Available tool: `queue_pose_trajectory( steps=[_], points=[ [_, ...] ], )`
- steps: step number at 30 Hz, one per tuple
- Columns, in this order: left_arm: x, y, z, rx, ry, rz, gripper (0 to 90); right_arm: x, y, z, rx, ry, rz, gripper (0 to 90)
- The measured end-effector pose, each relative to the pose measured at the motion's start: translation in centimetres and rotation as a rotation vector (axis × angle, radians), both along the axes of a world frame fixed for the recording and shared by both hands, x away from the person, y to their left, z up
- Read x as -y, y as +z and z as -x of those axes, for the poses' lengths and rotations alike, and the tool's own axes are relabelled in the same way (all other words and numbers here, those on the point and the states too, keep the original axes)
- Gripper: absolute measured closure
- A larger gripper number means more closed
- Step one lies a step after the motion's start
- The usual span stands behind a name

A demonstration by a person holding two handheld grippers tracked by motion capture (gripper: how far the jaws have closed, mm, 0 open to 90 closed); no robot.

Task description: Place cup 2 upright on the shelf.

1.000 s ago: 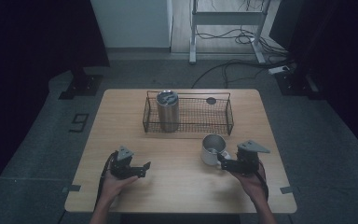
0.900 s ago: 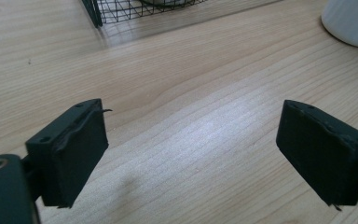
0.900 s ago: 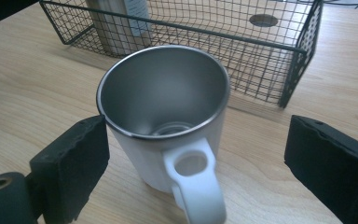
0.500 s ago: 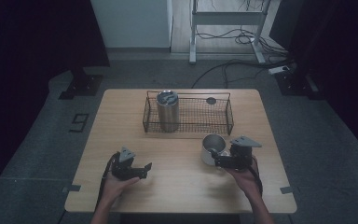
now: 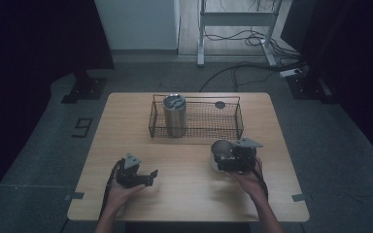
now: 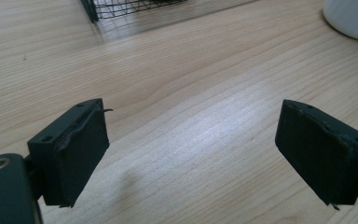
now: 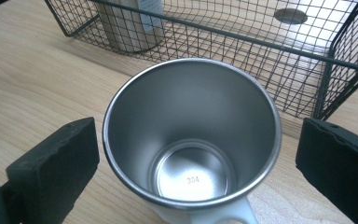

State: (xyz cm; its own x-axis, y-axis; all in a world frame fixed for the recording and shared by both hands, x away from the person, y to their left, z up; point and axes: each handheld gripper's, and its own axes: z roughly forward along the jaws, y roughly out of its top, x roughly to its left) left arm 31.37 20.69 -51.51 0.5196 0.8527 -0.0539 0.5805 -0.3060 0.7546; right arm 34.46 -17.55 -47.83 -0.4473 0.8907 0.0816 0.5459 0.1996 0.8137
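The right gripper [image 7: 191,158] stands wide open, its jaws flanking a shiny steel mug with a white outside [image 7: 191,135], upright on the light wooden table [image 5: 184,199] before a black wire basket [image 7: 279,56]. The left gripper [image 6: 193,154], also open, hovers over bare wood.

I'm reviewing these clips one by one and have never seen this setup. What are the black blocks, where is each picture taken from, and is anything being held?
A person sits at a wooden table, holding a hand-operated clamp in each hand. The high view looks down from above. The other two pictures come from cameras riding on the clamps; the black blocks are their jaws. The left gripper is open over bare wood. The right gripper is open with its jaws on either side of a steel mug, not squeezing it. Behind stands a wire basket containing a tall steel tumbler. Nothing is held yet.
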Motion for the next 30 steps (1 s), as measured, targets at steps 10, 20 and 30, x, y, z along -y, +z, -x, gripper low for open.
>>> queue_pose_trajectory(
  steps=[10,20,30],
  points=[
    [-0.1,-0.1,0.0,-0.008,0.000,-0.001,9.5,-0.7,-0.9,-0.7,-0.018,0.003,0.029,0.0],
    [-0.1,-0.2,0.0,-0.009,0.001,-0.004,9.6,-1.3,-2.2,-1.2,-0.041,0.005,0.073,0.8],
    [0.1,-0.4,0.0,-0.015,-0.004,-0.011,9.6,-1.2,-2.4,-1.0,-0.027,0.032,0.090,7.3]
  ],
)
